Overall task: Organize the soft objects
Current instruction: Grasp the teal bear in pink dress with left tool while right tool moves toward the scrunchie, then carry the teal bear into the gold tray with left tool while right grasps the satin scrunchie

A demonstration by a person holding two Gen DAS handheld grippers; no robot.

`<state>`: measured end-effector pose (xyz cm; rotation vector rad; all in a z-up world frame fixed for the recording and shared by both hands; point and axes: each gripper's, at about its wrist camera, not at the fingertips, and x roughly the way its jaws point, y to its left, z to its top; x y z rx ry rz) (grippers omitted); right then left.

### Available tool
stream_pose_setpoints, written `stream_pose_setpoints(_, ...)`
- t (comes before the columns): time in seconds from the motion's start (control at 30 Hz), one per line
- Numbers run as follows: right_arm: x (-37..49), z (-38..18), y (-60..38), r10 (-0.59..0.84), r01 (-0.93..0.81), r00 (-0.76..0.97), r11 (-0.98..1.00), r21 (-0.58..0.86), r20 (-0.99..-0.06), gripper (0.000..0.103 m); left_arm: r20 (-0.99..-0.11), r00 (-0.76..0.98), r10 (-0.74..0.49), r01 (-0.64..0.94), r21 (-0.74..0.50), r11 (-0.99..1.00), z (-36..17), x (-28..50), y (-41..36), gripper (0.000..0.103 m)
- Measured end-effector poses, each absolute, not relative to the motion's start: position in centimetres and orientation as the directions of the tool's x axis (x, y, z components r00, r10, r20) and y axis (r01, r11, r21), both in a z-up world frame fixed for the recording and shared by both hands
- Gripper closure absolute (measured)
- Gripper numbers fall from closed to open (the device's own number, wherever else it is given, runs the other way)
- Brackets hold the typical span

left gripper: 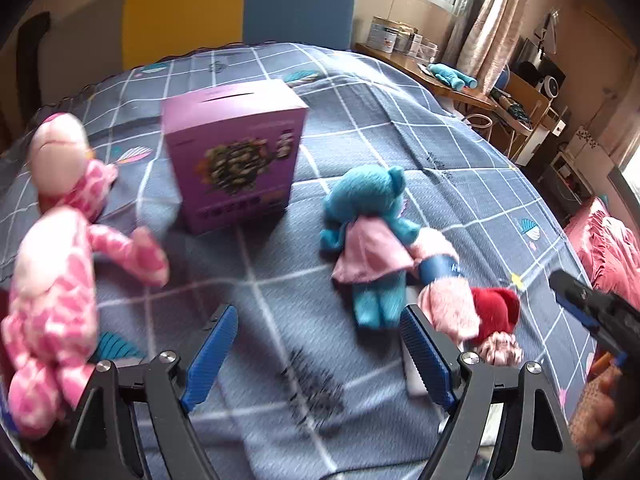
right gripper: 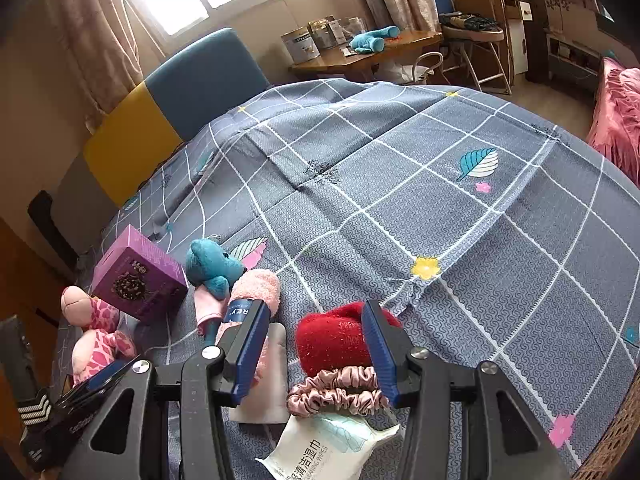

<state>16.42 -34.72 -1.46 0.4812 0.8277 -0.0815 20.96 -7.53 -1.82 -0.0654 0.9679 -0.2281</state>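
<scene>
Hovering with jaws wide, the right gripper (right gripper: 316, 354) frames the red sock (right gripper: 336, 338) at lower centre, seemingly lined up to grab it. The left gripper (left gripper: 316, 354) hangs wide and empty over bare bedspread (left gripper: 280, 280), probably waiting.

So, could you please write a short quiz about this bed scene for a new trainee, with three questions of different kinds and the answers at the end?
1. True or false: the left gripper is shut on the blue bear.
2. Multiple choice: in the right wrist view, what lies between the open fingers of the right gripper?
A. the purple box
B. the red sock and pink scrunchie
C. the pink spotted plush
3. Fill in: the wet wipes pack lies nearer the camera than the ____.

Key: 1 false, both jaws stand open and empty; 2 B; 3 scrunchie.
</scene>
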Motion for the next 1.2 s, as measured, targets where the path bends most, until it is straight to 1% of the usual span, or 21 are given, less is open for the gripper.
stream_pose_setpoints(0.07,16.6,-1.6,-34.6,0.133,0.246,0.672,0.888,0.388,-0.729,0.054,-0.808,0.558,-0.186,0.169,-0.109,0.980,-2.1,22.1,-8.7,0.019)
stream_pose_setpoints(0.13,16.7,-1.8,-34.5,0.156,0.234,0.663,0.886,0.401,-0.732,0.054,-0.810,0.558,-0.181,0.191,-0.087,0.978,-2.5,23.4,-10.1,0.019)
stream_pose_setpoints(0.2,16.8,-1.9,-34.2,0.175,0.220,0.657,0.886,0.408,-0.734,0.054,-0.818,0.534,-0.213,0.218,-0.110,0.970,-3.0,24.5,-11.1,0.020)
stream_pose_setpoints(0.3,16.9,-2.0,-33.8,0.200,0.201,0.651,0.885,0.420,-0.732,0.054,-0.822,0.535,-0.196,0.218,-0.090,0.972,-3.6,25.9,-12.4,0.021)
stream_pose_setpoints(0.43,16.9,-2.0,-33.6,0.220,0.189,0.650,0.880,0.435,-0.727,0.054,-0.824,0.531,-0.200,0.212,-0.099,0.972,-4.2,28.0,-13.5,0.022)
stream_pose_setpoints(0.5,16.8,-2.0,-33.6,0.225,0.187,0.651,0.878,0.441,-0.725,0.054,-0.830,0.525,-0.186,0.208,-0.086,0.974,-4.8,29.1,-14.0,0.035)
stream_pose_setpoints(0.57,16.8,-2.0,-33.7,0.225,0.188,0.652,0.877,0.442,-0.724,0.054,-0.844,0.509,-0.167,0.212,-0.065,0.975,-5.7,29.9,-14.6,0.037)
stream_pose_setpoints(0.63,16.8,-2.0,-33.7,0.224,0.189,0.656,0.876,0.444,-0.721,0.054,-0.848,0.508,-0.151,0.222,-0.041,0.974,-6.5,30.2,-15.1,0.042)
stream_pose_setpoints(0.67,16.8,-1.9,-33.8,0.220,0.188,0.660,0.878,0.441,-0.718,0.054,-0.851,0.500,-0.160,0.232,-0.046,0.972,-6.8,30.3,-15.3,0.056)
stream_pose_setpoints(0.7,16.7,-1.8,-33.8,0.216,0.186,0.665,0.879,0.439,-0.715,0.054,-0.858,0.480,-0.184,0.245,-0.071,0.967,-7.2,30.3,-15.3,0.062)
stream_pose_setpoints(0.77,16.6,-1.6,-34.0,0.221,0.182,0.677,0.873,0.451,-0.702,0.054,-0.849,0.490,-0.200,0.242,-0.088,0.966,-7.0,29.8,-15.1,0.067)
stream_pose_setpoints(0.83,16.5,-1.5,-34.6,0.222,0.190,0.694,0.861,0.471,-0.685,0.054,-0.834,0.505,-0.223,0.235,-0.116,0.965,-6.3,29.0,-14.3,0.069)
stream_pose_setpoints(0.97,16.3,-1.6,-36.2,0.224,0.228,0.713,0.822,0.521,-0.665,0.054,-0.791,0.550,-0.268,0.230,-0.165,0.959,-3.7,26.6,-11.8,0.069)
stream_pose_setpoints(1.07,16.5,-2.1,-37.0,0.241,0.252,0.704,0.795,0.552,-0.668,0.054,-0.773,0.562,-0.293,0.222,-0.200,0.954,-2.2,24.0,-9.4,0.069)
stream_pose_setpoints(1.2,16.6,-2.4,-37.5,0.236,0.278,0.694,0.783,0.556,-0.680,0.054,-0.768,0.566,-0.301,0.214,-0.216,0.953,-1.5,20.1,-6.6,0.069)
